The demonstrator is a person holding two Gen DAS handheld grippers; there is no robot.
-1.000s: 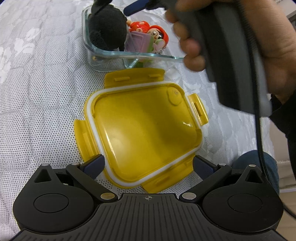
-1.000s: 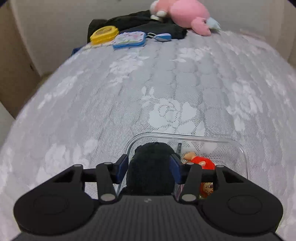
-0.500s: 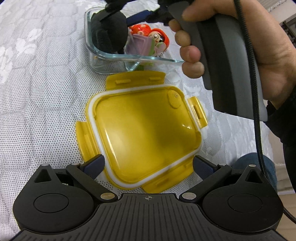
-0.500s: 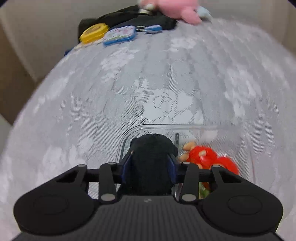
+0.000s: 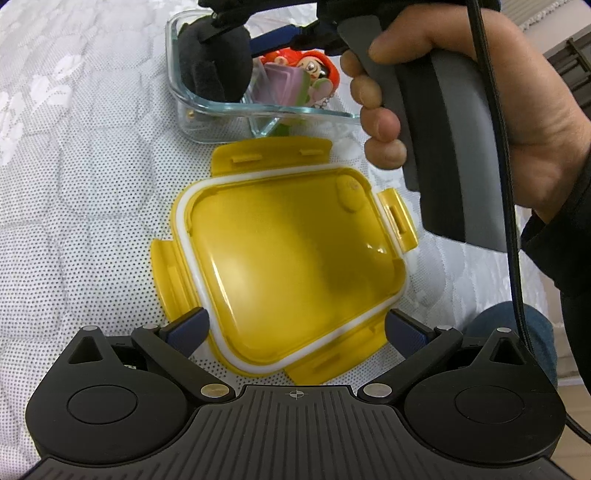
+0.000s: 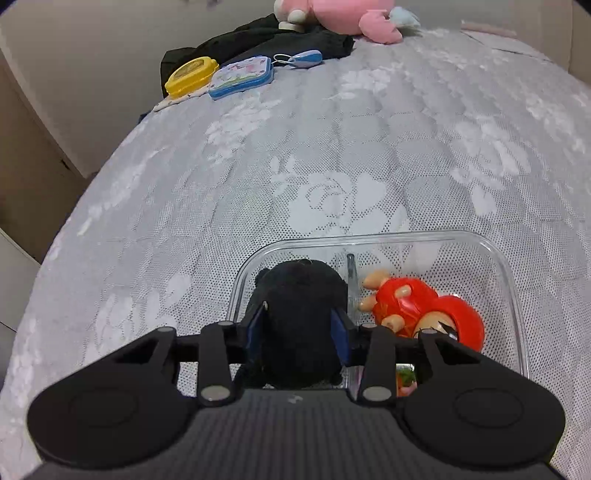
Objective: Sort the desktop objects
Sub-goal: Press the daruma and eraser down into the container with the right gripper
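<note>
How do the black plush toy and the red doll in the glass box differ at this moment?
The black plush toy is soft, dark and fuzzy; the red doll is glossy, hard-looking and bright. The plush fills the box's left compartment in the right wrist view, the doll the right one. The right gripper is closed on the plush; nothing grips the doll. Both sit inside the glass box.

Lower half of the black plush toy (image 6: 299, 317) hidden behind the right gripper (image 6: 298, 326) body. Face of the red-haired doll (image 6: 424, 314) mostly covered by a gripper link; small green item beneath it too obscured to name. Pink plush (image 6: 347, 14) cut off by the top edge. Print on the blue tin (image 6: 242, 77) too small to read. In the left wrist view, near corner of the yellow lid (image 5: 288, 258) covered by the left gripper (image 5: 295, 328); far rim of the glass container (image 5: 258, 110) blocked by the right hand (image 5: 517, 110).
</note>
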